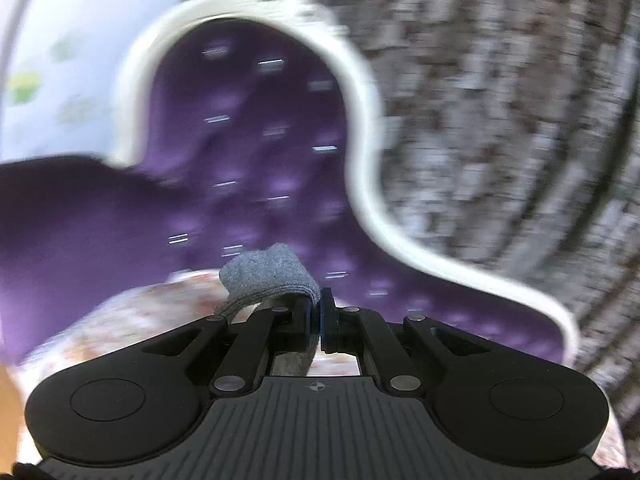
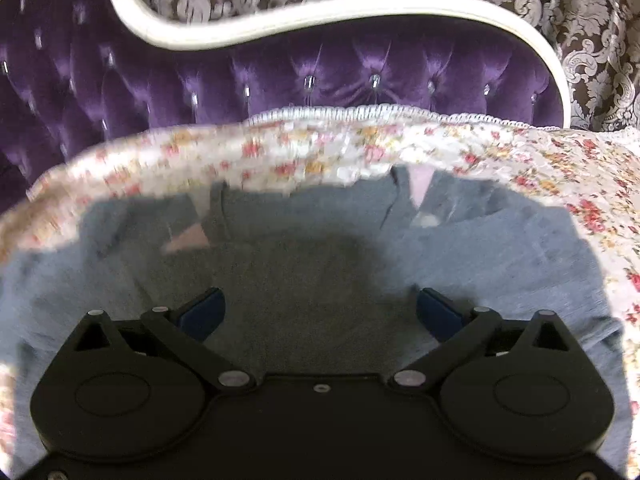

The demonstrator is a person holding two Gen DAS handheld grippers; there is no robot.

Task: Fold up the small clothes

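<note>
A small grey knit garment (image 2: 304, 248) lies spread on a floral bedspread (image 2: 520, 152), with a pale pink lining showing at its neck. My right gripper (image 2: 320, 312) hovers just over the grey cloth, its blue-padded jaws wide open with only flat cloth under them. In the left wrist view, my left gripper (image 1: 316, 312) is shut on a folded edge of the grey garment (image 1: 264, 276), which bunches up above the left fingertip. That view is heavily blurred.
A purple tufted headboard (image 2: 320, 76) with a curved white frame (image 2: 304, 16) rises behind the bed. Damask wallpaper (image 2: 560, 8) covers the wall beyond. In the left wrist view, the headboard (image 1: 248, 152) fills the middle, and a pale patterned cloth (image 1: 60, 60) sits upper left.
</note>
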